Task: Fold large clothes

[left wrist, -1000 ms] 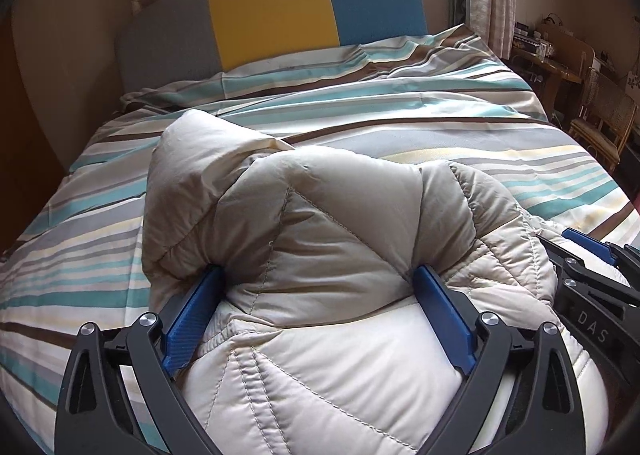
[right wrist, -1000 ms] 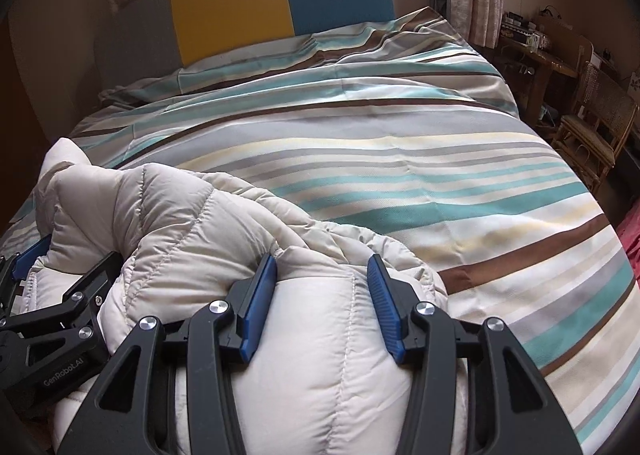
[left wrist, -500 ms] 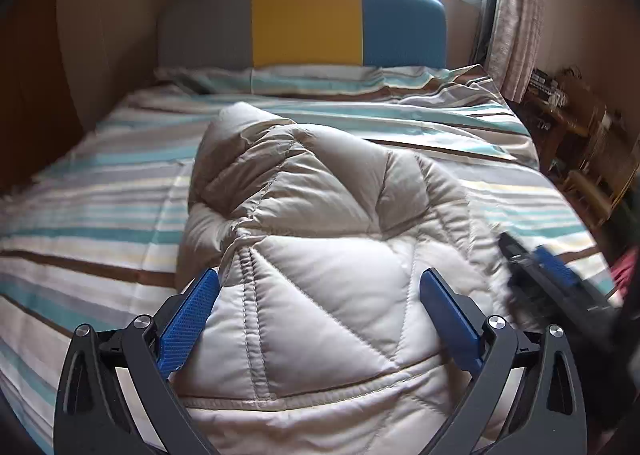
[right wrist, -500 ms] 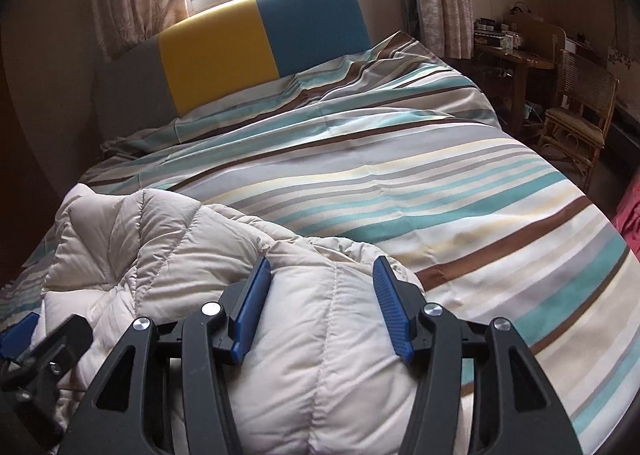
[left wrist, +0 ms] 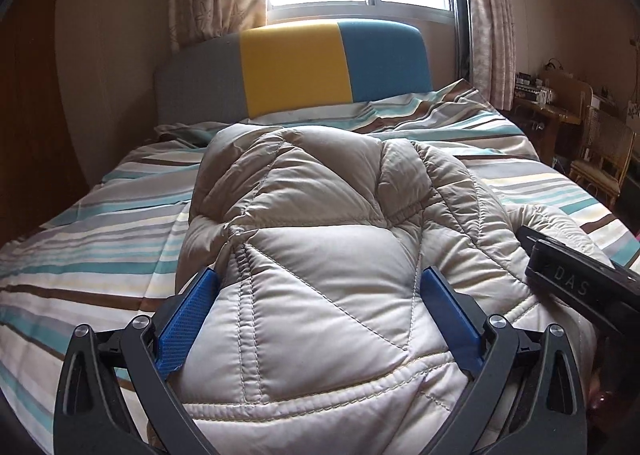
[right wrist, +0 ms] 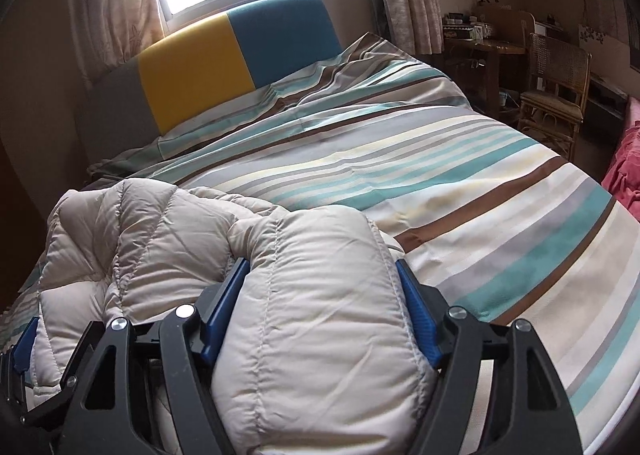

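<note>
A beige quilted down jacket (left wrist: 320, 195) lies bunched on the striped bed cover (left wrist: 100, 235), near its front left part. My left gripper (left wrist: 320, 273) stands wide open, and the puffy jacket bulges up between its blue pads (left wrist: 188, 319). In the right wrist view my right gripper (right wrist: 320, 263) straddles a thick padded fold of the jacket (right wrist: 160, 235). Its jaws are opening, with that fold between them. Each view catches the other gripper at its edge: the right gripper body (left wrist: 580, 287) and the left gripper's pad (right wrist: 24, 339).
A grey, yellow and blue headboard (left wrist: 296, 67) stands under a curtained window. Right of the bed are a wooden desk (right wrist: 480, 43) and a cane chair (right wrist: 556, 91). A pink cloth (right wrist: 624, 167) shows at the far right edge. Bare striped cover (right wrist: 440, 175) stretches right of the jacket.
Both grippers have drawn back and tilted up, so the window now shows. The left jaws let go of the pinched fold. The right jaws have spread wider around the jacket.
</note>
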`<control>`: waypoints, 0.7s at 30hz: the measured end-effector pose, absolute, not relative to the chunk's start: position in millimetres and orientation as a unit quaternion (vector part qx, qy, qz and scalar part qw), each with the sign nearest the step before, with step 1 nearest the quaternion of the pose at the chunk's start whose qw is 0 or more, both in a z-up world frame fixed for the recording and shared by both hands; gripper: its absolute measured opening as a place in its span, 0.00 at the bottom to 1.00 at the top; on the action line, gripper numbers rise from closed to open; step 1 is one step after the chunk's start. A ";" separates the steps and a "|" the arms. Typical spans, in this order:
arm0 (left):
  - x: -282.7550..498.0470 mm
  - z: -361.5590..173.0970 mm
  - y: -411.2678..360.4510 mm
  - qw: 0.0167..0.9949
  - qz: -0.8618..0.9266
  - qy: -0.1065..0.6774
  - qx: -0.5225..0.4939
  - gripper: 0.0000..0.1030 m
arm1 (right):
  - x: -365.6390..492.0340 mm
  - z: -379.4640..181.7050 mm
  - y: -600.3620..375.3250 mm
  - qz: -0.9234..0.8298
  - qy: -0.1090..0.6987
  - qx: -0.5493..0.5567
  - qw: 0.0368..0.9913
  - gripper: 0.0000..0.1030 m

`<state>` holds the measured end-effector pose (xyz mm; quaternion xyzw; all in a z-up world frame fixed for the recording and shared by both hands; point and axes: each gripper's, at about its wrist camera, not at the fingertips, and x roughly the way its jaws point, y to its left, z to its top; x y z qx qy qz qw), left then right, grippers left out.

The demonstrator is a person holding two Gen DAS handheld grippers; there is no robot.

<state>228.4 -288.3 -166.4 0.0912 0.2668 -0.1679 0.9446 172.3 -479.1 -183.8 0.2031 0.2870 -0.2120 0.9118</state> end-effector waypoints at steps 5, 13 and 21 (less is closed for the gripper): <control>211.3 -158.9 -274.7 0.940 -0.190 0.269 0.085 0.97 | 169.7 -182.7 -479.4 -0.214 0.286 0.200 0.912 0.72; 196.9 -169.5 -265.3 0.941 -0.213 0.241 0.108 0.97 | 165.9 -181.4 -476.5 -0.215 0.279 0.193 0.916 0.74; 208.1 -157.9 -250.2 0.915 -0.257 0.298 0.091 0.97 | 153.3 -175.5 -485.4 -0.175 0.301 0.233 0.908 0.82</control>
